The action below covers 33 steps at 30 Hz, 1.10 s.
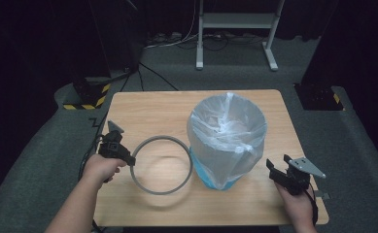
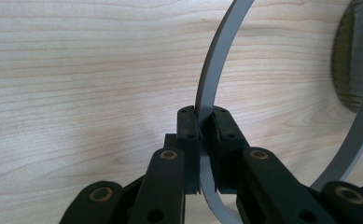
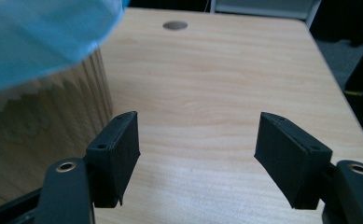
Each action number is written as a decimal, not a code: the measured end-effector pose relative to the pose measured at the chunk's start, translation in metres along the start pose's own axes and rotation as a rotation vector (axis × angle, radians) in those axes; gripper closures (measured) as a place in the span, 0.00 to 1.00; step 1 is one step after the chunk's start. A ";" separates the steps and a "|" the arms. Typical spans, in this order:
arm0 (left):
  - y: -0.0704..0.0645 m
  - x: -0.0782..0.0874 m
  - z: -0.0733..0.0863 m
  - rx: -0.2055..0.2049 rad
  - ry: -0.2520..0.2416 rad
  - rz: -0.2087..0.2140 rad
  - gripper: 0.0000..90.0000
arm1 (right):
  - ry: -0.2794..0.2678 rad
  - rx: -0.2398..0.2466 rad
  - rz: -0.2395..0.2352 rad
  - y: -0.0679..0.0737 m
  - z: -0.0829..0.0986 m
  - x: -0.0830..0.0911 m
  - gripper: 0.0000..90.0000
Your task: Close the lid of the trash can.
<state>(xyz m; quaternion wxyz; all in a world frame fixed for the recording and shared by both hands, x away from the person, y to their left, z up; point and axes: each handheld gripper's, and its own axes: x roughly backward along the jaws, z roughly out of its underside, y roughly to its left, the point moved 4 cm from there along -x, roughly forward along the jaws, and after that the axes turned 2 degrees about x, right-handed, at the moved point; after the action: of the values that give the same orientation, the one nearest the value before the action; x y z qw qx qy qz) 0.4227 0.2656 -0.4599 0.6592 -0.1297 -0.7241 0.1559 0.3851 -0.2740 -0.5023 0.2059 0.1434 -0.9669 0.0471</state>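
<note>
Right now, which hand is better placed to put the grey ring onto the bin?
Left. The left claw is shut on the ring, held just beside the bin. The right claw is open and holds nothing; it could perhaps steady the bin.

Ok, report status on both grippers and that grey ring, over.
Left gripper shut on thin grey plastic ring, held off the wooden table. Right gripper open, holding nothing. Blue bin with clear plastic liner stands right beside the ring.
</note>
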 end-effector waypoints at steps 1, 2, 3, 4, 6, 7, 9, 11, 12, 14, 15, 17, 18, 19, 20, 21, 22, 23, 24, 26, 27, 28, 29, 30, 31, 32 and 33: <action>-0.001 0.002 0.000 -0.002 0.001 -0.001 0.92 | 0.000 0.000 0.000 0.000 0.000 0.000 0.33; -0.003 0.006 -0.001 -0.004 0.004 -0.001 0.93 | -0.031 0.007 0.004 0.000 -0.006 0.006 0.32; -0.003 0.006 -0.001 -0.004 0.004 -0.001 0.93 | -0.031 0.007 0.004 0.000 -0.006 0.006 0.32; -0.003 0.009 -0.001 -0.008 0.008 -0.007 0.92 | -0.061 0.004 0.006 0.000 -0.011 0.011 0.32; -0.004 0.014 -0.001 -0.006 0.000 -0.016 0.93 | -0.077 0.008 0.007 0.001 -0.013 0.013 0.32; -0.005 0.016 -0.001 0.005 0.000 -0.008 0.93 | -0.088 0.009 0.006 0.001 -0.016 0.016 0.32; -0.005 0.021 -0.002 -0.008 0.000 -0.013 0.93 | -0.110 0.024 0.011 0.002 -0.019 0.019 0.32; -0.005 0.023 -0.002 -0.003 -0.005 -0.012 0.93 | -0.120 0.023 0.026 0.002 -0.022 0.021 0.31; -0.004 0.026 -0.002 -0.011 -0.001 -0.012 0.93 | -0.132 0.018 0.027 0.001 -0.024 0.022 0.31; -0.006 0.030 -0.003 0.001 -0.012 0.004 0.92 | -0.144 0.010 0.029 -0.001 -0.028 0.025 0.31; -0.006 0.030 -0.003 0.001 -0.012 0.004 0.93 | -0.144 0.010 0.029 -0.001 -0.028 0.025 0.31; -0.005 0.034 -0.003 -0.004 -0.009 0.005 0.93 | -0.153 0.011 0.031 0.000 -0.031 0.027 0.31; -0.006 0.036 -0.003 0.002 -0.011 0.011 0.92 | -0.164 0.009 0.030 0.000 -0.034 0.029 0.31; -0.006 0.038 -0.004 0.001 -0.012 0.010 0.92 | -0.164 0.009 0.030 0.000 -0.034 0.029 0.31; -0.006 0.043 -0.004 -0.003 -0.016 0.006 0.92 | -0.175 0.009 0.029 0.001 -0.038 0.031 0.30; -0.006 0.043 -0.004 -0.003 -0.016 0.006 0.93 | -0.175 0.009 0.029 0.001 -0.038 0.031 0.30; -0.006 0.046 -0.004 -0.013 -0.017 0.000 0.93 | -0.183 0.009 0.028 0.001 -0.040 0.032 0.30; -0.008 0.049 -0.005 0.006 -0.022 0.009 0.92 | -0.195 0.009 0.025 0.003 -0.044 0.035 0.30; -0.008 0.052 -0.005 0.004 -0.033 0.002 0.93 | -0.200 0.008 0.024 0.004 -0.046 0.036 0.30; -0.008 0.056 -0.006 0.005 -0.042 0.007 0.92 | -0.211 0.010 0.025 0.004 -0.049 0.038 0.30; -0.008 0.056 -0.006 0.005 -0.042 0.007 0.92 | -0.211 0.010 0.025 0.004 -0.049 0.038 0.30; -0.008 0.060 -0.006 -0.006 -0.035 0.008 0.92 | -0.218 0.008 0.020 0.004 -0.051 0.039 0.30; -0.010 0.064 -0.006 0.005 -0.046 0.017 0.92 | -0.228 0.010 0.021 0.004 -0.056 0.042 0.29; -0.010 0.064 -0.006 0.005 -0.046 0.017 0.93 | -0.228 0.010 0.021 0.004 -0.056 0.042 0.29; -0.011 0.067 -0.007 0.012 -0.053 0.023 0.93 | -0.236 0.009 0.020 0.004 -0.059 0.044 0.30; -0.011 0.069 -0.007 0.012 -0.051 0.025 0.93 | -0.253 0.006 0.019 0.004 -0.066 0.049 0.30; -0.011 0.070 -0.008 0.006 -0.051 0.022 0.93 | -0.253 0.006 0.019 0.004 -0.066 0.049 0.30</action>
<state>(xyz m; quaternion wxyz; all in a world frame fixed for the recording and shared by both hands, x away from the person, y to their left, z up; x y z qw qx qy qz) 0.4239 0.2832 -0.3908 0.6391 -0.1318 -0.7388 0.1687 0.3670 -0.2731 -0.4220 0.0813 0.1396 -0.9863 0.0334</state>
